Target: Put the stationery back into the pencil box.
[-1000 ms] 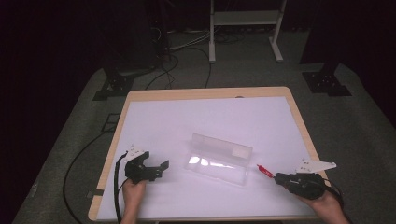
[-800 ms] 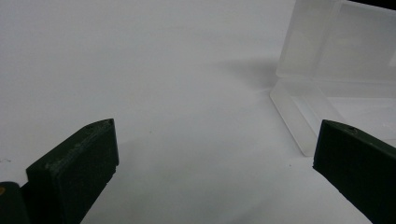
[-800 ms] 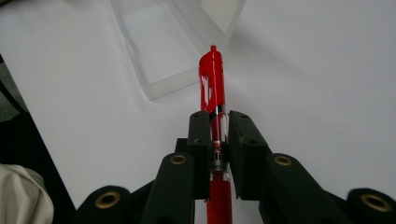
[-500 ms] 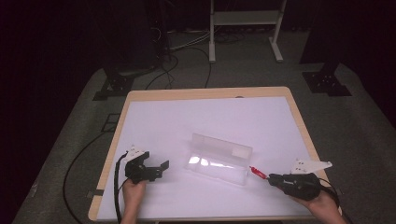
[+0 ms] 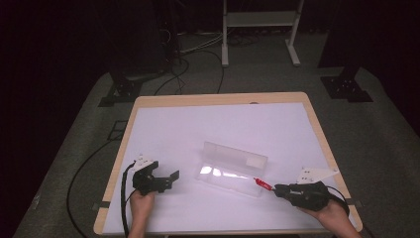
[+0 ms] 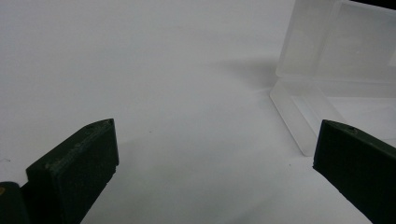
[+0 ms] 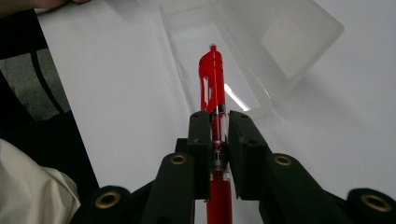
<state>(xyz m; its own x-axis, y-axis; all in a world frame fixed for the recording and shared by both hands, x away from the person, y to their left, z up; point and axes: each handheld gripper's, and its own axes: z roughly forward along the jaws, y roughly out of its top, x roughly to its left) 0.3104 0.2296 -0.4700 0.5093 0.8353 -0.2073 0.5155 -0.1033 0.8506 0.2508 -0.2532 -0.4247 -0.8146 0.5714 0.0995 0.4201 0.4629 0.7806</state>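
A clear plastic case (image 5: 233, 168) lies open on the white table top (image 5: 218, 129), lid tilted up at its far side. My right gripper (image 5: 275, 190) is shut on a red pen (image 5: 263, 184) whose free end reaches the case's right end. In the right gripper view the red pen (image 7: 213, 88) runs between the black jaws and points over the case's tray (image 7: 205, 56). My left gripper (image 5: 172, 177) rests on the table left of the case, jaws wide open with nothing between them. The left gripper view has the case (image 6: 336, 60) at the upper right.
The table has a wooden rim (image 5: 218, 99). Cables (image 5: 193, 54) and stand feet (image 5: 346, 87) lie on the dark floor beyond it. A cable (image 5: 126, 198) trails from the left gripper toward the table's front edge.
My right gripper has carried the red pen leftward, up to the case's right end. The left gripper and the case have stayed put.
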